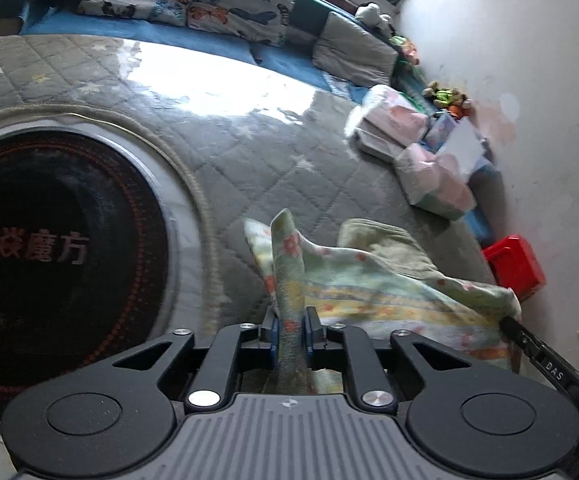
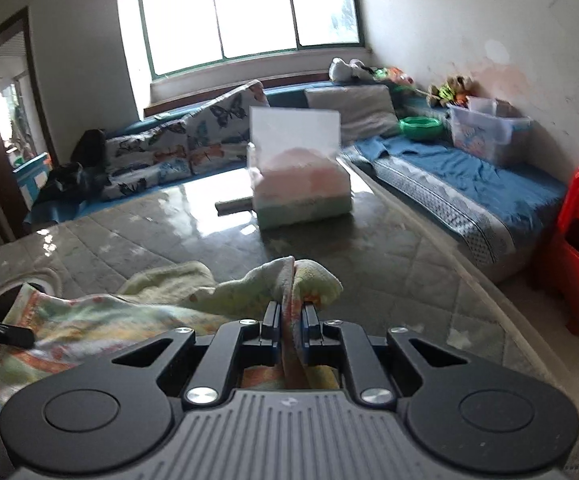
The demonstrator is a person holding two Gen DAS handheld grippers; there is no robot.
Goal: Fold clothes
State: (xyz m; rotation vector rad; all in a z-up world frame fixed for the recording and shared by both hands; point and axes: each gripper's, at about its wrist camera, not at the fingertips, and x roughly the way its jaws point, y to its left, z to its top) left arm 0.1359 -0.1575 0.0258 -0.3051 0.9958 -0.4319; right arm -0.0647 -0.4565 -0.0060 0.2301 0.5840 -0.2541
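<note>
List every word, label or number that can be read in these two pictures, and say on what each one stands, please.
"魔方", after a logo and one blurred character: on the black disc set in the table.
"DAS": on the arm of the right hand-held gripper, seen from the left wrist view.
Print on the clear bin: too blurred to read.
Nothing else carries readable text.

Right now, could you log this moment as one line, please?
left gripper: shut on cloth | right gripper: shut on cloth | cloth: over table
</note>
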